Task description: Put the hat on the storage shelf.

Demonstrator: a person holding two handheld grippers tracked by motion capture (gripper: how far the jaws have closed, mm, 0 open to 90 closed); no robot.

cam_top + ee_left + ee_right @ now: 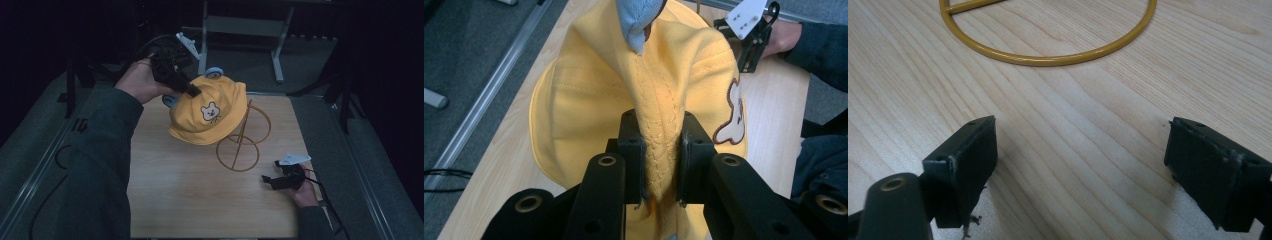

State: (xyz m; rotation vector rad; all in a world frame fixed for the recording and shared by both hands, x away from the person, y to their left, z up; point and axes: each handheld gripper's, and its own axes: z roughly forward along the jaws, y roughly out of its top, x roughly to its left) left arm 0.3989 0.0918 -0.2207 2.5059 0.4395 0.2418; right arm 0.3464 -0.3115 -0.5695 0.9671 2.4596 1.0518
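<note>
Jaws of the left gripper (659, 150) are clamped on a pinched fold of the yellow cap (207, 117), along a stitched seam of its crown. That cap hangs raised above the far left part of the wooden table (170, 200), just beside and partly over the gold wire stand (243, 142). A bear-face patch (210, 112) sits on the cap's front; no lettering can be read on it. A light blue ear (639, 22) projects from the crown. At the right, the right gripper (270, 181) rests low at the table's near right edge, its jaws spread wide with nothing between them, facing the stand's ring base (1048, 57).
</note>
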